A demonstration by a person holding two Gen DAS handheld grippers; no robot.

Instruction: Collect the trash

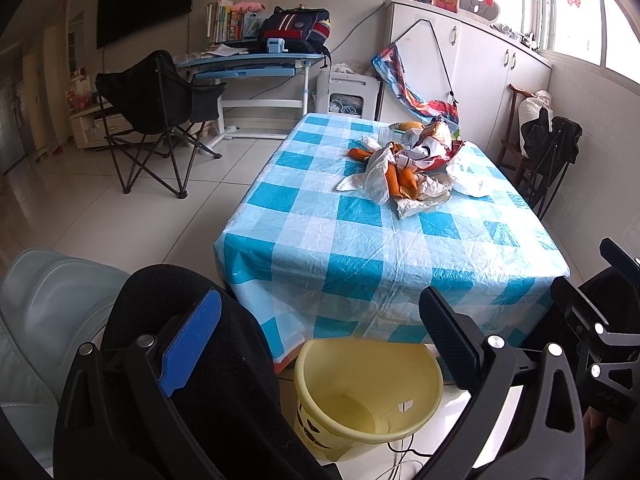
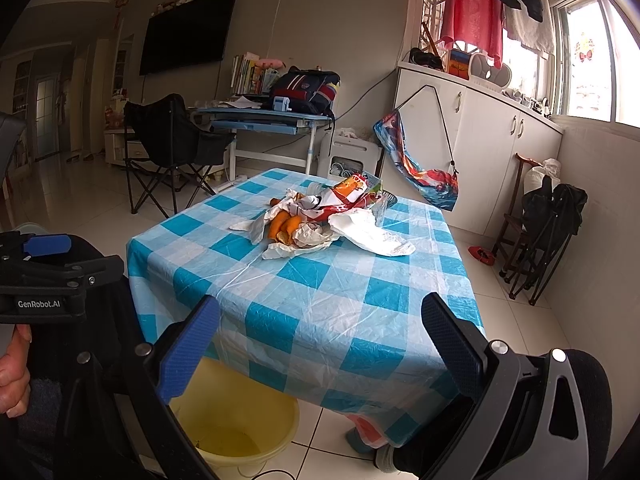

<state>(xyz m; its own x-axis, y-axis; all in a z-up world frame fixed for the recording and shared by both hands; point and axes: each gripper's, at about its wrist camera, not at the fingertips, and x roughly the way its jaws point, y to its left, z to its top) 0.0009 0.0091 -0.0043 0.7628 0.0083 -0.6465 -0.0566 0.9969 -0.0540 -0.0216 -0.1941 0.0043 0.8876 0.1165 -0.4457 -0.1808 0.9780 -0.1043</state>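
- Left tool (image 1: 320, 336) and right tool (image 2: 320, 340): both spread wide, holding nothing.
- Trash pile (image 1: 404, 160) sits far on the checkered surface (image 1: 360, 248).
- Yellow bucket (image 1: 360, 396) stands near, on the floor.

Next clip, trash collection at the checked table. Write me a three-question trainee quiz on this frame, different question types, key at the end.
1. True or false: the left gripper holds a bag.
2. Where does the yellow bucket stand? A) on the table B) on the floor at the table's near end C) on the folding chair
3. Fill in: the trash pile lies on a blue-and-white ____ tablecloth.

Key: 1 false, both it and the right gripper are open and empty; 2 B; 3 checked.
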